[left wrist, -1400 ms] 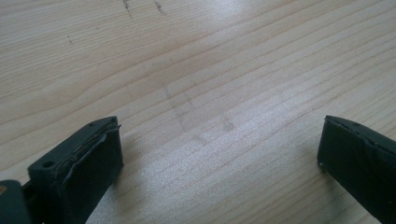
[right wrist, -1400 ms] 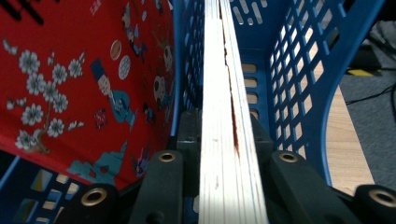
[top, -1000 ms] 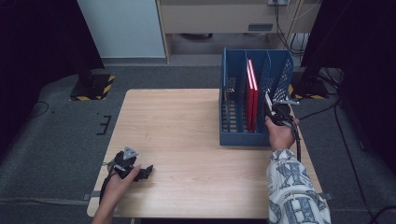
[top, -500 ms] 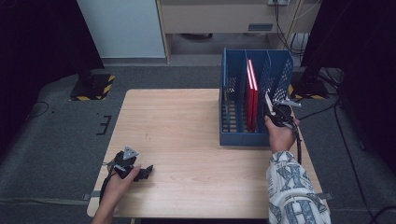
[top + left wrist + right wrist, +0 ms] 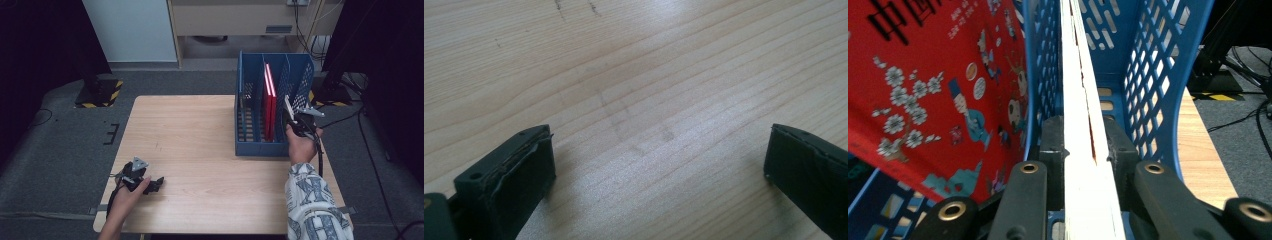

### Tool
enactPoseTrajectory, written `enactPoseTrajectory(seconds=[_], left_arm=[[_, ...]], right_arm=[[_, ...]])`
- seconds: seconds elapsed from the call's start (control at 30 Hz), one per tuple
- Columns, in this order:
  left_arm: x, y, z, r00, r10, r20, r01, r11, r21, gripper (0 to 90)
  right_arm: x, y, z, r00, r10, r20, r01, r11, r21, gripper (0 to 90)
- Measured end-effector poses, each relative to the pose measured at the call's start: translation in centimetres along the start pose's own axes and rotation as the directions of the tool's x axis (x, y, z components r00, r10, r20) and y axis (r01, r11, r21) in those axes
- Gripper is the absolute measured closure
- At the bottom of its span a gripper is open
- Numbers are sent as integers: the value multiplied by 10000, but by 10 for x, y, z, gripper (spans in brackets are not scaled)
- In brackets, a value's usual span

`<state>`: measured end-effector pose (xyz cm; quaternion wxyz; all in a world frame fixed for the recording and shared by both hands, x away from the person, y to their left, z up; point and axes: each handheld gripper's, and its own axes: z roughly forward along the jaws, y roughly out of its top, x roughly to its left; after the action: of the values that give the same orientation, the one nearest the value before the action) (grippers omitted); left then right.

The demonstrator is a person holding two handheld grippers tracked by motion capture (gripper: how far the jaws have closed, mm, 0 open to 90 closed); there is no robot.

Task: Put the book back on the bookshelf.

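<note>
- Jaws of right hand-held gripper (image 5: 1080,150) just been closing, now clamped on white book edge (image 5: 1083,130).
- Book upright in rightmost slot of blue rack (image 5: 300,80), beside red book (image 5: 270,100).
- Left hand-held gripper (image 5: 659,170) gaping wide, nothing held, bare table (image 5: 200,130) all round.

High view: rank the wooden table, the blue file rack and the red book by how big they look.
1. Wooden table, largest by far.
2. Blue file rack.
3. Red book, standing inside the rack and partly hidden by its dividers, so its full size is unsure.
</note>
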<state>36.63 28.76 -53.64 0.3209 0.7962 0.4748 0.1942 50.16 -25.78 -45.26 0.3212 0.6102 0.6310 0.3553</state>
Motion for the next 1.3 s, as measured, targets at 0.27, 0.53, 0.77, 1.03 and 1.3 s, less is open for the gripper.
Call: enactPoseTrajectory(seconds=[0.27,0.53,0.77,1.03,1.3], left_arm=[[0,0,0,10000,11,11,-11,10000,0,0],[0,0,0,10000,27,25,-27,10000,1,0],[0,0,0,10000,20,19,-20,10000,3,0],[0,0,0,10000,18,20,-18,10000,-1,0],[0,0,0,10000,22,27,-22,10000,1,0]], right_arm=[[-4,8,8,9988,5,484,-8,10000,62,752],[-1,7,7,9994,-18,350,20,10000,-43,726],[3,9,-4,9994,-96,-330,80,9988,-491,695],[7,9,-5,9985,-126,-534,96,9985,-547,665],[5,11,-10,9975,3,-714,-52,9976,-695,586]])
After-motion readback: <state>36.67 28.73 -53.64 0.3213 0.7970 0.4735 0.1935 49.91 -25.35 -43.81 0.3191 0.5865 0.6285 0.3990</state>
